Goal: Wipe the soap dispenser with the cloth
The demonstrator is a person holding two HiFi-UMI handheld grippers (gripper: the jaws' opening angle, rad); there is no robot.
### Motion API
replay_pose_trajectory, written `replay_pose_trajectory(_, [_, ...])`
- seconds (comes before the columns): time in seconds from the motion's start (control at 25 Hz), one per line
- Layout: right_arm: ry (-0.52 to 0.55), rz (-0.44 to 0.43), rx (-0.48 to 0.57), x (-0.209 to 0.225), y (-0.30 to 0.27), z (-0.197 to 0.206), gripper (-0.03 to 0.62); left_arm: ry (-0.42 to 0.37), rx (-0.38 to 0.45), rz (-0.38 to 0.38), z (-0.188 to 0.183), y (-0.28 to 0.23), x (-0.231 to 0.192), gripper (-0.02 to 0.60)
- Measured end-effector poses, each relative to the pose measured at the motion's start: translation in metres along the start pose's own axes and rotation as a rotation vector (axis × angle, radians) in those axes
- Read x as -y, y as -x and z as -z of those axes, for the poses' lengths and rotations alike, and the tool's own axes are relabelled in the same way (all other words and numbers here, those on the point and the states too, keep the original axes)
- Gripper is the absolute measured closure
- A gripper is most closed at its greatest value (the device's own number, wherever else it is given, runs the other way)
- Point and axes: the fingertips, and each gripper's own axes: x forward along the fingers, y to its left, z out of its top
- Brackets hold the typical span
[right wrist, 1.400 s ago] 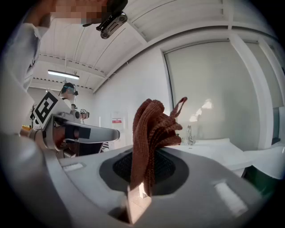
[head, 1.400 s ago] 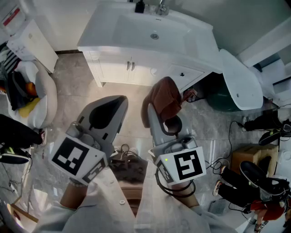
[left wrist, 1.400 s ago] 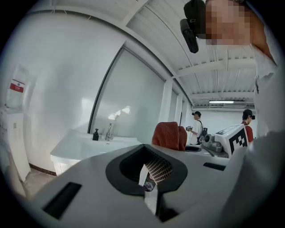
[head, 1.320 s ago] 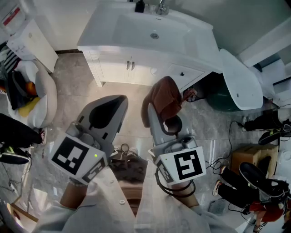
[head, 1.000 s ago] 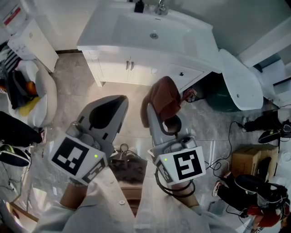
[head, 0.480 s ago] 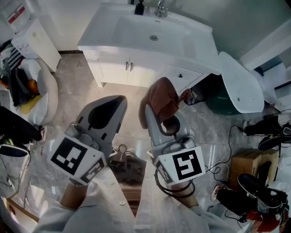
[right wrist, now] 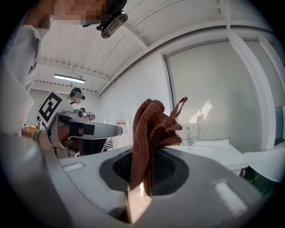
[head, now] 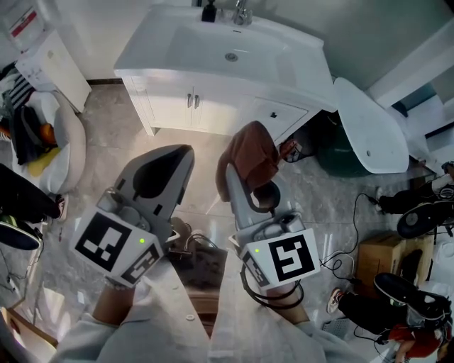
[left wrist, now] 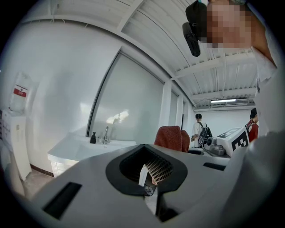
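The black soap dispenser [head: 208, 10] stands at the back of the white sink counter [head: 284, 67], beside the faucet [head: 241, 12]. From the left gripper view the dispenser [left wrist: 93, 138] shows small and far off on that counter. My right gripper [head: 236, 164] is shut on a brown knitted cloth [head: 257, 152], which stands up bunched from its jaws [right wrist: 151, 133]. My left gripper [head: 169, 162] is held beside it, shut with nothing in it. Both grippers hang over the floor, well short of the sink.
White cabinet doors [head: 191, 106] sit under the sink. A white oval lid [head: 369, 127] leans at the right. Clothes lie piled at the left [head: 32, 138]. Cables, a cardboard box [head: 376, 255] and other people's shoes [head: 418, 220] are at the right.
The sink and dispenser have slid a little left and up in the head view. Both grippers keep their pose, the cloth still gripped. Feet at the lower right have shifted.
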Motion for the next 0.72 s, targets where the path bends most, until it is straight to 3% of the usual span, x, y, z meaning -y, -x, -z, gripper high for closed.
replay_pose_trajectory(0.36, [-0.017,-0.01,-0.003,0.012,-0.004,0.006,0.539,-0.007,-0.015,-0.019,0.004,-0.007,-0.001,0.577])
replay_pose_trajectory(0.72, [-0.028,0.013,-0.007,0.029,-0.036,0.009,0.539,-0.003,-0.019,0.0,0.003,-0.033,-0.03,0.577])
